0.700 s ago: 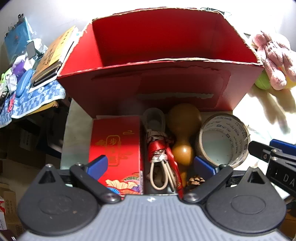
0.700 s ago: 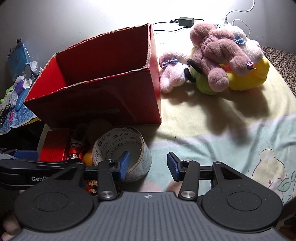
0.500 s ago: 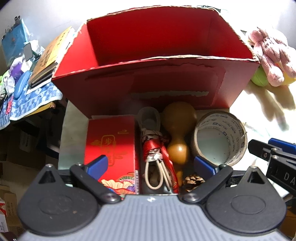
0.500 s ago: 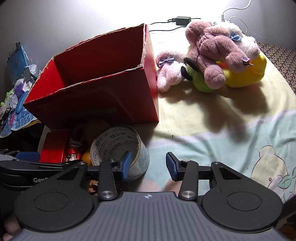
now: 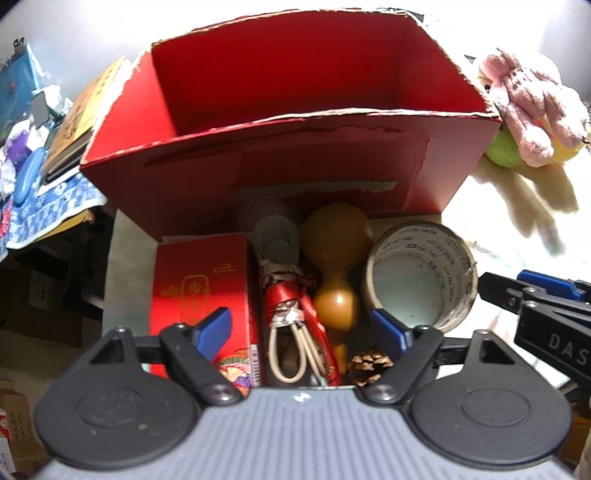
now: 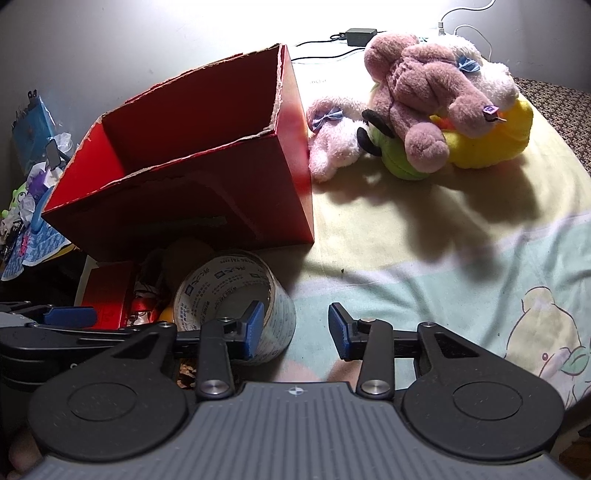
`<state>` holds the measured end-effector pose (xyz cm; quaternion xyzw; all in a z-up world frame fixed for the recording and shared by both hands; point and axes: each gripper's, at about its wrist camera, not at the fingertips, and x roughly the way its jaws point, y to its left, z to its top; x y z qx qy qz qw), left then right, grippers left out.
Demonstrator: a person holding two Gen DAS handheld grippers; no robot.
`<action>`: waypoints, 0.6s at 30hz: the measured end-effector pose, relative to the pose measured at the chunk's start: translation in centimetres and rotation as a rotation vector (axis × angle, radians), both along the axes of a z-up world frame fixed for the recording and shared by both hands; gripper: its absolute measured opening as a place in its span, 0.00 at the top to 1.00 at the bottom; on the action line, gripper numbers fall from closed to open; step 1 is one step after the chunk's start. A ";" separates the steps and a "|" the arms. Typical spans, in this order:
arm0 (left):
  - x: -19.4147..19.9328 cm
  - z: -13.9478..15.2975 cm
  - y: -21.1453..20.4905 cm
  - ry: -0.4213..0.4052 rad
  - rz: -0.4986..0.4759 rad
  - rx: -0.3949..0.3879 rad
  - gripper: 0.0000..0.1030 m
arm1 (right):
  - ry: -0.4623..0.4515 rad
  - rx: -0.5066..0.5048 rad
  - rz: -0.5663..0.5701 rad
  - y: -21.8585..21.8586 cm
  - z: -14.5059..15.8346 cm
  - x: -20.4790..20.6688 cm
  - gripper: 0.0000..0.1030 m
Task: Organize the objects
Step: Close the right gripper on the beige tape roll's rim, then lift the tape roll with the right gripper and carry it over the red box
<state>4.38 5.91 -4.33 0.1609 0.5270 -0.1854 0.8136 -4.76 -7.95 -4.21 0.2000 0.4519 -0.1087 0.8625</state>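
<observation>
Two open hand-held grippers, left (image 5: 302, 328) and right (image 6: 295, 326), hover before pickup; next, close on the tape roll (image 6: 236, 295) near the red box (image 6: 192, 192).

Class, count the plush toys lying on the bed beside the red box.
4, perhaps more hidden: a pale pink one nearest the box, a green one, a mauve bear on top, and a yellow one underneath.

Plush toys (image 6: 436, 110) pile at upper right on a pastel bedsheet (image 6: 443, 266); a power adapter (image 6: 360, 36) behind.
</observation>
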 end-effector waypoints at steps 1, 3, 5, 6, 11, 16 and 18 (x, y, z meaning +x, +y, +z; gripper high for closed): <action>0.1 0.1 0.1 0.010 -0.005 -0.023 0.27 | 0.000 0.003 0.003 0.0 -0.1 0.1 0.62; 0.4 0.3 0.3 0.036 -0.018 -0.081 0.35 | 0.001 0.014 0.010 -0.1 -0.2 0.4 0.64; 0.6 0.3 0.3 0.057 -0.031 -0.127 0.41 | 0.003 0.028 0.016 -0.2 -0.5 0.7 0.65; 0.6 0.2 0.2 0.063 -0.039 -0.138 0.45 | 0.004 0.034 0.020 -0.3 -0.6 0.8 0.66; 1.3 -0.6 -0.4 0.128 -0.069 -0.207 0.56 | 0.014 0.063 0.031 -0.5 -1.3 1.7 0.69; 1.7 -1.2 -1.3 0.139 -0.097 -0.215 0.79 | 0.035 0.099 0.032 -1.1 -2.2 2.4 0.80; 1.9 -1.8 -1.7 0.160 -0.109 -0.213 0.85 | 0.030 0.123 0.041 -1.3 -2.4 2.5 0.88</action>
